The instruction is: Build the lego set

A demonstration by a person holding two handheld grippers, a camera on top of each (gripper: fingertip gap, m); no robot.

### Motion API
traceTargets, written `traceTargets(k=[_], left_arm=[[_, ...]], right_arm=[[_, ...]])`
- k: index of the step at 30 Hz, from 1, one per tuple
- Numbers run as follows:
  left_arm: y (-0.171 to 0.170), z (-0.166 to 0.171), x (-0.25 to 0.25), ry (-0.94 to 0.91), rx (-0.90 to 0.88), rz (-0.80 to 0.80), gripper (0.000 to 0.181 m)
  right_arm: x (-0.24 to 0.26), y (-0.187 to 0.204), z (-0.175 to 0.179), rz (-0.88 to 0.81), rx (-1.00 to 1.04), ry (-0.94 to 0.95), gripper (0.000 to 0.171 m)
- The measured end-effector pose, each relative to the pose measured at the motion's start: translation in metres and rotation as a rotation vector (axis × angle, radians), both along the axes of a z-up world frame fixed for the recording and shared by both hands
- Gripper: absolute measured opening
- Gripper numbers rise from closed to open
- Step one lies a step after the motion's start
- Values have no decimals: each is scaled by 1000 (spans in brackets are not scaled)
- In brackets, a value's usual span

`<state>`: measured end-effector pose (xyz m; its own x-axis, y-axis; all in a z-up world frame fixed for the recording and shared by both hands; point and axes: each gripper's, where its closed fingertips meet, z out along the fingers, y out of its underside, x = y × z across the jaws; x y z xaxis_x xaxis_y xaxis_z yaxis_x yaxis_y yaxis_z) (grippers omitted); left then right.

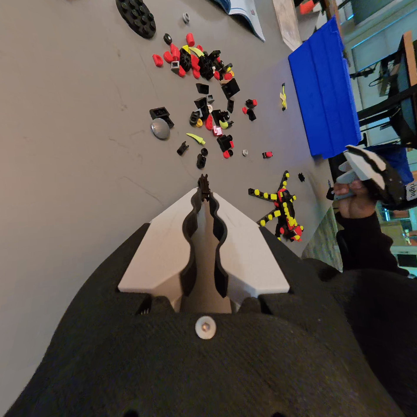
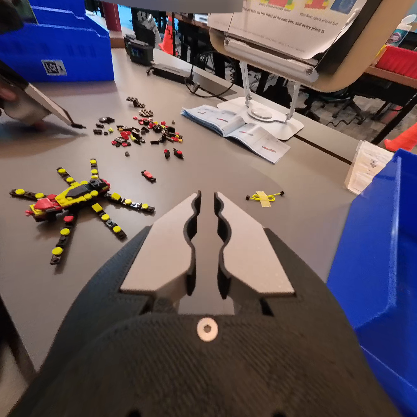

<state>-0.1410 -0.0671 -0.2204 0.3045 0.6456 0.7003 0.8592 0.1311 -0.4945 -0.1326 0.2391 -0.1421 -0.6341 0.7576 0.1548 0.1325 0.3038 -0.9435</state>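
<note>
My left gripper (image 1: 204, 191) is shut on a small black lego piece (image 1: 203, 185) and holds it above the grey table; it also shows at the left of the right wrist view (image 2: 77, 126). The half-built black, yellow and red lego model (image 1: 282, 208) lies to its right; in the right wrist view the model (image 2: 74, 198) sits left of my right gripper. My right gripper (image 2: 207, 195) is slightly open and empty above the table, and shows at the table's edge in the left wrist view (image 1: 361, 167). A pile of loose red, black and yellow pieces (image 1: 203, 90) (image 2: 144, 132) lies beyond.
An open instruction booklet (image 2: 234, 130) lies before a white stand (image 2: 270, 121) holding a sheet. Blue bins stand at the far left (image 2: 58, 45) and right (image 2: 379, 259); one shows in the left wrist view (image 1: 322, 94). A yellow string with tape (image 2: 264, 197) and a round black plate (image 1: 135, 17) lie on the table. The gap from one gripper's tips to the other's is roughly 30 centimeters. It is some 15 centimeters from my right tips to the model (image 2: 74, 198).
</note>
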Motion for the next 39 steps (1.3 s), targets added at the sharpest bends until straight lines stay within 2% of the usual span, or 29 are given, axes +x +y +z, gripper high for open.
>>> traceTargets(k=[15,25,32,34,36,39], left_arm=[[-9,5,4,48,-75,12,4],[-6,13,2,64,-26,35,6],[-3,28,-1,92,81,57,8],[-3,30,-2,99,91,64,9],[-4,34,-4,113,107,73,9],[-5,38,-6,124,131,91,10]], right_arm=[[18,-21,14,68,-58,10,9],[23,-28,14,98,-62,-3,9],[24,-30,13,105,-68,-7,9],[23,-29,14,96,-71,-2,13],[18,-25,21,49,-92,43,34],[16,-24,29,27,-115,103,41]])
